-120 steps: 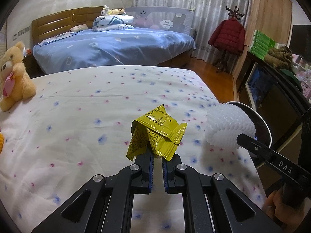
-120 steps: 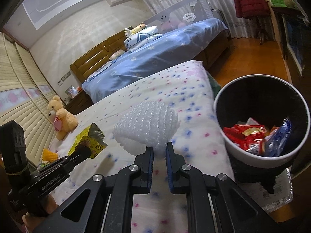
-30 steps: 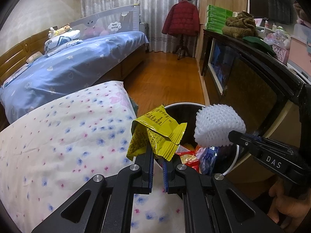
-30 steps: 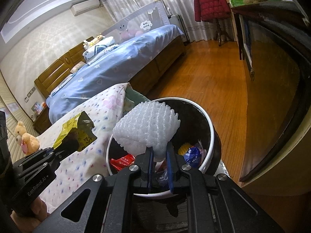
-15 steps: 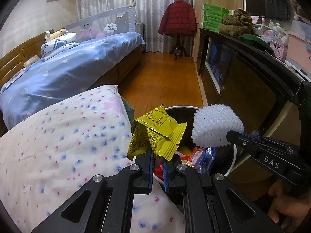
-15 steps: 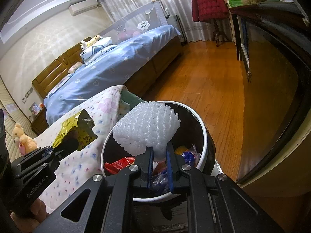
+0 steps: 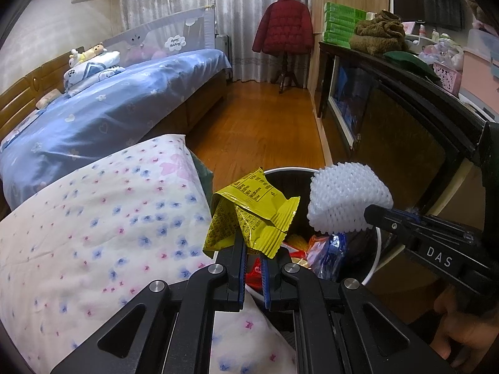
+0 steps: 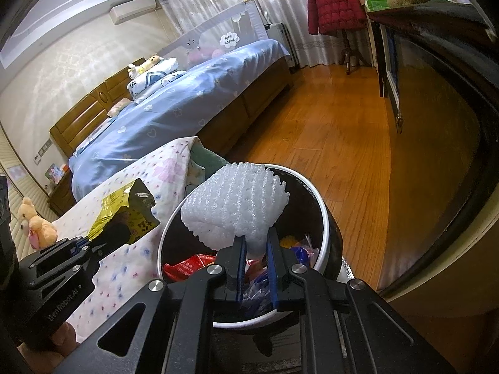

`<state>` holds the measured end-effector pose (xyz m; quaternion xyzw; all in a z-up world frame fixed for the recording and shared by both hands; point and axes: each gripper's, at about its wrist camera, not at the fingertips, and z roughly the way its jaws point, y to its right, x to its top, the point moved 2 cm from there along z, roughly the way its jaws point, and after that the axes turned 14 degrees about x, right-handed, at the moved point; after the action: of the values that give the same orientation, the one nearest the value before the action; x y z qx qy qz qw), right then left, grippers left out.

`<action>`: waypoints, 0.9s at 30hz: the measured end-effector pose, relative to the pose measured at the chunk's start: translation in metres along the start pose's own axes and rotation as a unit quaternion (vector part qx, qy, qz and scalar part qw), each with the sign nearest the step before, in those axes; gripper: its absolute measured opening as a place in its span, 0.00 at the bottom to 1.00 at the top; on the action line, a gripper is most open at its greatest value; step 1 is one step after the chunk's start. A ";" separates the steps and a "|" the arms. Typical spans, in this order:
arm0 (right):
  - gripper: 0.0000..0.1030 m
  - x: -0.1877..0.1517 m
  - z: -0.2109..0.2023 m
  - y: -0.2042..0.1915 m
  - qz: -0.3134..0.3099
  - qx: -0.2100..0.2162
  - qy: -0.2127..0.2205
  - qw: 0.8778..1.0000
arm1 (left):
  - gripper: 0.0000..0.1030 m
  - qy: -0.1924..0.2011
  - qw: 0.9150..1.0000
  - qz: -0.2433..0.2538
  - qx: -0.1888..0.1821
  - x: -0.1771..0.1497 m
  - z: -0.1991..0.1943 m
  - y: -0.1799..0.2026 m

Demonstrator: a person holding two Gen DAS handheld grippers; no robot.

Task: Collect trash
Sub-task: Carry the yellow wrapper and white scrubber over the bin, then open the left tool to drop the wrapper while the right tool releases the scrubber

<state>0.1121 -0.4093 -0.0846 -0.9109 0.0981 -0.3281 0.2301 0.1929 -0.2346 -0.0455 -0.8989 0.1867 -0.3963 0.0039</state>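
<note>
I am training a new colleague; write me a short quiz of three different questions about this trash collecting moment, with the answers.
1. True or false: the left gripper holds a yellow wrapper.
2. What does the right gripper hold? A) a red jacket B) a white foam net C) a teddy bear
3. Fill in: the white foam net hangs over the ____ of the trash bin.

Key
1. True; its fingers pinch the lower part of the wrapper.
2. B
3. opening; the bin already holds red and blue wrappers.
</note>
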 end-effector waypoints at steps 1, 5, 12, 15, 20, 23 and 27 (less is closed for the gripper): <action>0.12 0.000 0.000 0.000 0.000 0.000 0.000 1.000 | 0.07 0.000 1.000 0.000 0.000 0.000 0.000 0.000; 0.12 0.000 0.001 0.002 -0.001 -0.001 -0.003 1.000 | 0.07 -0.002 1.000 0.000 -0.001 0.000 0.001 0.000; 0.12 0.001 0.003 0.002 -0.001 -0.003 -0.008 1.000 | 0.07 -0.006 1.000 -0.001 -0.006 0.001 0.005 0.001; 0.12 0.001 0.003 0.002 0.000 -0.006 -0.011 1.000 | 0.07 -0.008 1.000 -0.001 -0.011 0.001 0.006 0.001; 0.12 0.002 0.005 0.003 0.003 -0.007 -0.014 1.000 | 0.09 -0.013 1.000 -0.002 -0.016 0.001 0.007 0.000; 0.16 0.003 0.008 0.003 0.006 -0.004 -0.015 1.000 | 0.16 -0.016 1.000 -0.004 -0.019 0.002 0.007 0.000; 0.21 0.003 0.006 0.004 0.013 -0.001 -0.014 1.000 | 0.30 -0.013 1.000 -0.005 -0.022 0.002 0.002 -0.001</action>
<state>0.1179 -0.4117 -0.0888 -0.9145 0.1071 -0.3117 0.2345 0.1957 -0.2346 -0.0459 -0.9047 0.1908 -0.3807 -0.0158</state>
